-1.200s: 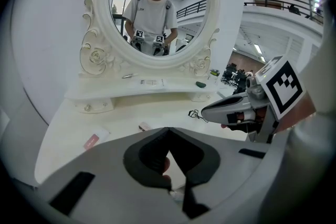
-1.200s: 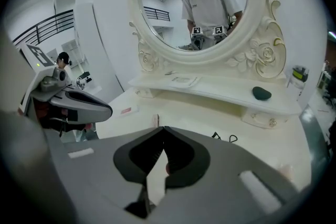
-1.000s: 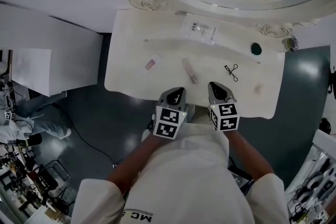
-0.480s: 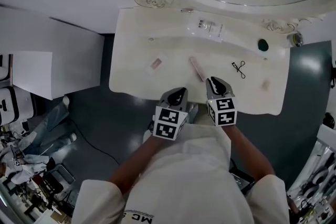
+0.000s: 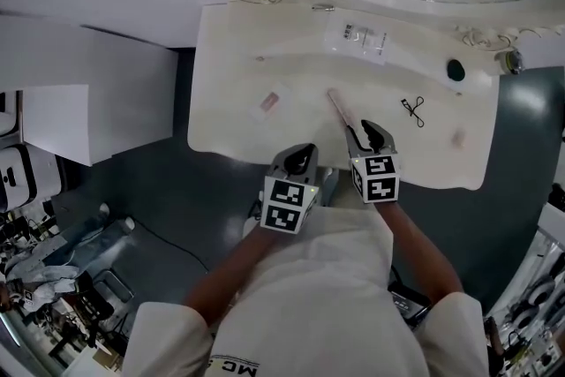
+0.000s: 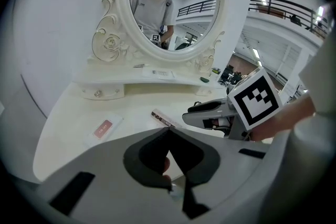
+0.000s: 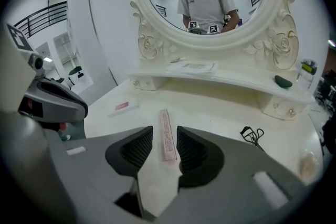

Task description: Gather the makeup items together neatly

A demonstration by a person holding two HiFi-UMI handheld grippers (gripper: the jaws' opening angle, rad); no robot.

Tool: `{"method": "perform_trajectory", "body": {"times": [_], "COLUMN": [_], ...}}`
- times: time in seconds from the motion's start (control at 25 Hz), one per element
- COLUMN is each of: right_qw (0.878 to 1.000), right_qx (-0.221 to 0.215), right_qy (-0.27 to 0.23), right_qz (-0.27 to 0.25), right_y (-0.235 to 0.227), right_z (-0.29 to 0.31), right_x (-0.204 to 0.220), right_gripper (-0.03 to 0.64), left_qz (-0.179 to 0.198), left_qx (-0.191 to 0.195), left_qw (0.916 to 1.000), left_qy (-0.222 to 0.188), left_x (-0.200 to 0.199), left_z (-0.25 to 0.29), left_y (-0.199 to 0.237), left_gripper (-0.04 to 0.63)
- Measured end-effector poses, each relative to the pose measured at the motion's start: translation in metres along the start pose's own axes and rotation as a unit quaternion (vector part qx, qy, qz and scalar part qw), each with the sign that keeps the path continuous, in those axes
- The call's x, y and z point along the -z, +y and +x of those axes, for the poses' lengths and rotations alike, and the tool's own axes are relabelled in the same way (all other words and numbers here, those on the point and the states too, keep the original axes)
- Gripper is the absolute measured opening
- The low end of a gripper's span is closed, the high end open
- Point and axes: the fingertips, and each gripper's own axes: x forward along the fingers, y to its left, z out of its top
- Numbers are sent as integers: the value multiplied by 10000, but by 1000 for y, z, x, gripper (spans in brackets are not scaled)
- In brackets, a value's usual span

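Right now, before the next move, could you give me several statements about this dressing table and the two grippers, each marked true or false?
1. The right gripper's jaws are clamped on the long pink rectangular box. False: the right gripper has its jaws apart, having just been opening, and the long pink rectangular box lies loose between them.
2. The left gripper has its jaws shut and holds nothing. True.
3. The black metal eyelash curler lies on the white tabletop. True.
4. The dark green oval object lies between the left gripper's jaws. False: the dark green oval object sits on the raised white shelf.

Even, soft overhead light, sharp centres, dark fisheye-warped edges (gripper views especially).
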Motion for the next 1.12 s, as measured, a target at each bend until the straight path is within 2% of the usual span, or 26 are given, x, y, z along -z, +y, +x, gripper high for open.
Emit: {"method": "perform_trajectory", "body": {"times": [0.64, 1.12], "right_qw": [9990, 9958], "right_qx": [97, 221], "right_qy": [395, 622], "right_qz": [-208, -637], "right_y": [0, -2], "right_z": [35, 52], "right_x": [23, 41], "right_gripper": [158, 156], "left_qz": [-108, -99], "left_qx": [-16, -23], "left_qw": [9996, 9993], "left_qy": [267, 348], "left_x": [16, 23], "left_z": [11, 9], "left_y": [14, 20], "left_gripper": [-2, -1]}}
